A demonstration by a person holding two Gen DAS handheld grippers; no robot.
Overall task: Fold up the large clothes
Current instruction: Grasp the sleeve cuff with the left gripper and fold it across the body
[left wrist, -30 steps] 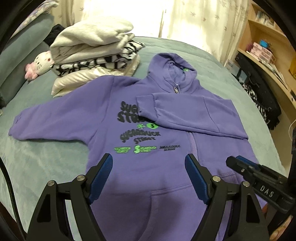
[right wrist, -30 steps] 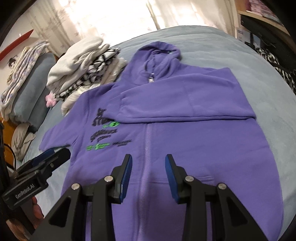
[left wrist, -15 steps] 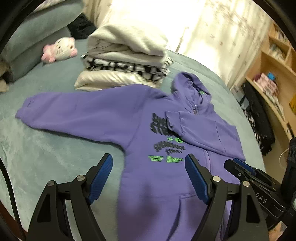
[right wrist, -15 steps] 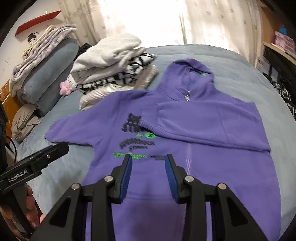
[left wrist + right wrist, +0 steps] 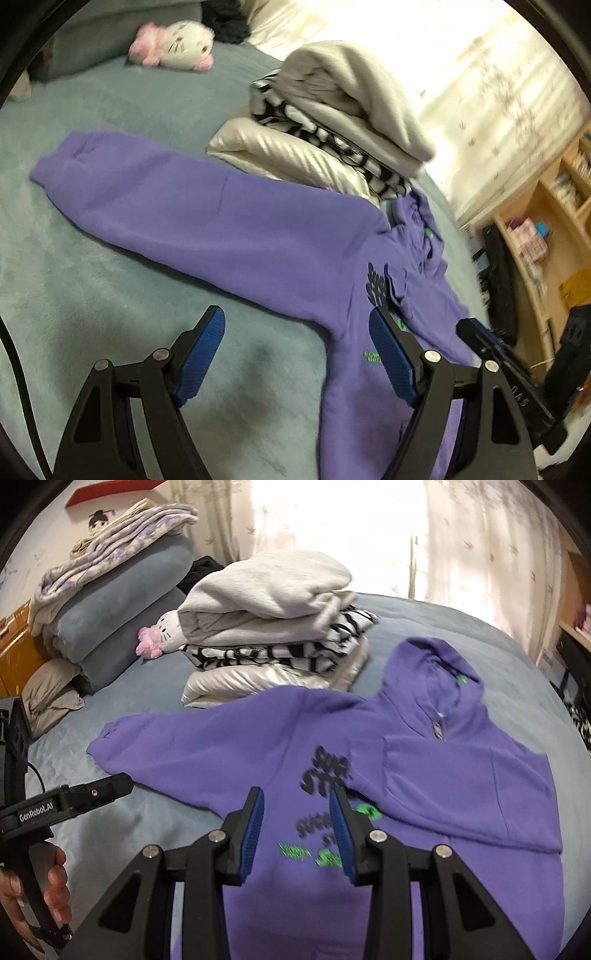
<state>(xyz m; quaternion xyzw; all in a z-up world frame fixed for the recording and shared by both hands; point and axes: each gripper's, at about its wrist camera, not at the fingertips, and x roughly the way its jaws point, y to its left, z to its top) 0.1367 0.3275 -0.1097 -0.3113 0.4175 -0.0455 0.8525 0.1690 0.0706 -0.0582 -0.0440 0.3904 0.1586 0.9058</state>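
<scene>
A purple zip hoodie (image 5: pixel 424 775) with black and green print lies flat on the grey-blue bed (image 5: pixel 129 830). Its right sleeve is folded across the chest; its left sleeve (image 5: pixel 184 206) stretches out flat to the left, cuff at the far end. My left gripper (image 5: pixel 295 354) is wide open and empty, above the bed just in front of that sleeve; it also shows at the left of the right wrist view (image 5: pixel 92 794). My right gripper (image 5: pixel 297 827) is open and empty above the hoodie's printed chest.
A stack of folded clothes (image 5: pixel 273 627) sits behind the sleeve. A pink and white plush toy (image 5: pixel 173 48) lies further back. Pillows and blankets (image 5: pixel 110 576) are piled at the left. Wooden shelves (image 5: pixel 546 236) stand on the right.
Both grippers have swung left, from the hoodie's lower body towards the outstretched left sleeve. The left gripper is now over bare bed beside the sleeve. The hoodie has not moved.
</scene>
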